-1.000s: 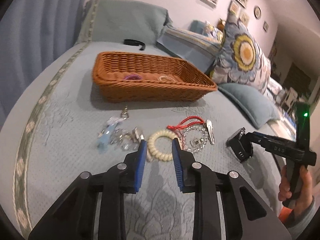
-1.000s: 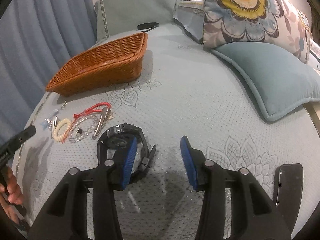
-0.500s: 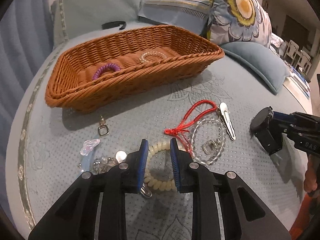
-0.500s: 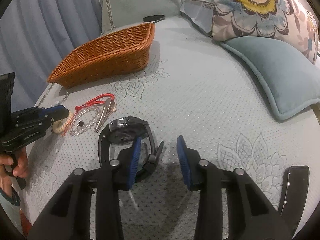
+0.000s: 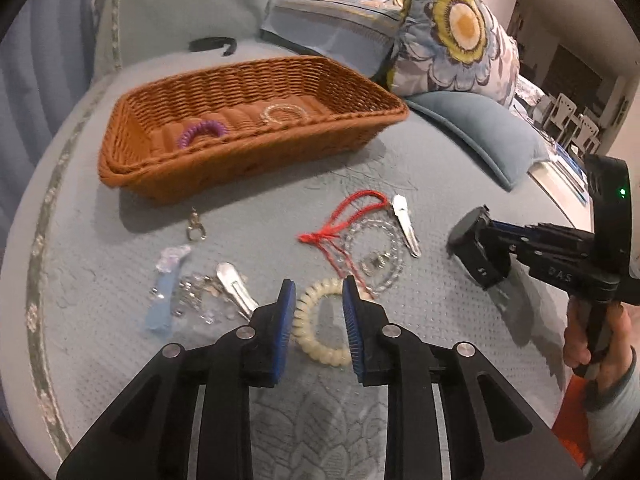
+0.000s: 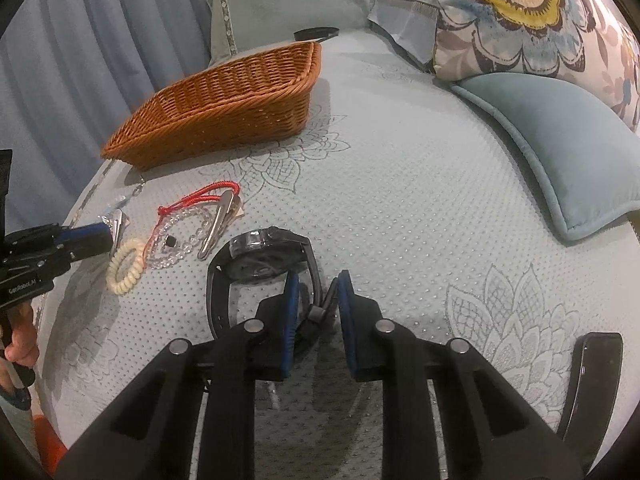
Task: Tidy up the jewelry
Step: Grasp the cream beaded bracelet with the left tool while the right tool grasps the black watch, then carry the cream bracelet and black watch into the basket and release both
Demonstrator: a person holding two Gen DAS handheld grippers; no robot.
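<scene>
The right hand-held gripper (image 6: pixel 316 300) has narrowed around the black watch (image 6: pixel 264 258) strap on the bed, not clamped, while the left hand-held gripper (image 5: pixel 318 300), jaws apart, straddles the cream coil bracelet (image 5: pixel 322 330).

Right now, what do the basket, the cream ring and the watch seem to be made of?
Basket: woven wicker or rattan, matte brown, visible weave. Cream ring: coiled plastic, glossy ribbed spiral, likely a hair tie. Watch: black, apparently rubber or plastic strap, shiny face.
</scene>
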